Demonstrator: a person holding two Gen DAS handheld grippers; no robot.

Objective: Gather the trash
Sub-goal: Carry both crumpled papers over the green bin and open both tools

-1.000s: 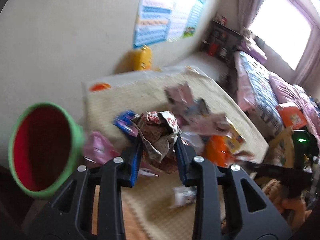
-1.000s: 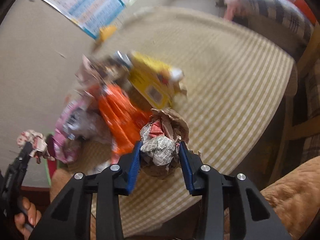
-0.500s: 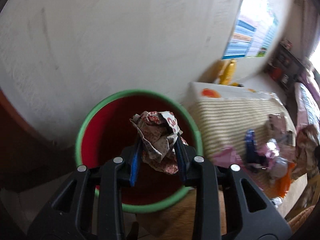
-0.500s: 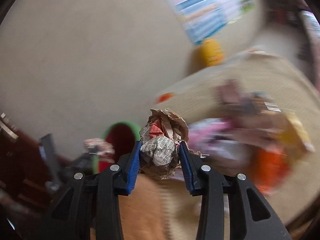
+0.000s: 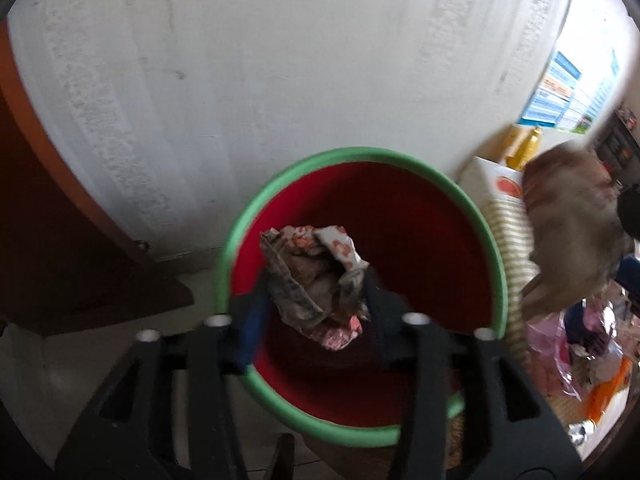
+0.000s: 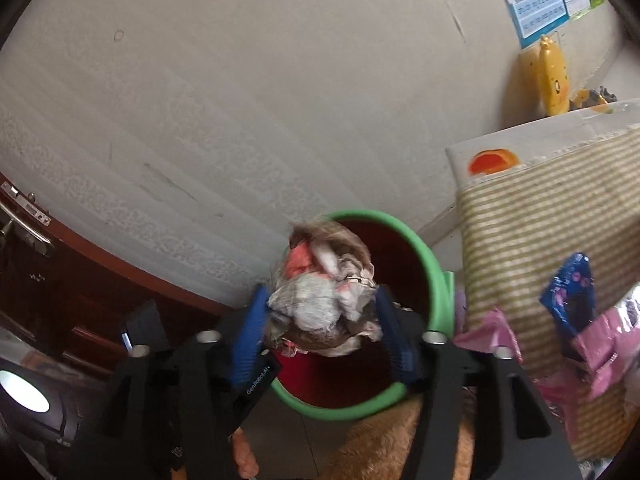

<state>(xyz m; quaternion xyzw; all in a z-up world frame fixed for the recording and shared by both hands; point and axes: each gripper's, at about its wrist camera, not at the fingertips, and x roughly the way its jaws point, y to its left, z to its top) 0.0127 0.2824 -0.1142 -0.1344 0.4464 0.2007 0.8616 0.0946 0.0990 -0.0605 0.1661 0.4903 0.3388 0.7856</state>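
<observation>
The left tongs (image 5: 314,304) have just been opening, and a crumpled red-and-white printed paper wad (image 5: 312,280) sits loosely between the parted pads, directly over the green-rimmed red bin (image 5: 496,256). The right tongs (image 6: 322,320) have likewise been opening around a crumpled grey-brown newspaper ball (image 6: 324,288), poised above the bin's near rim. A miss is judged possible there: the ball could be dropped onto the floor. Half a second earlier both wads were clenched tightly, and the right tongs were held farther from the bin.
</observation>
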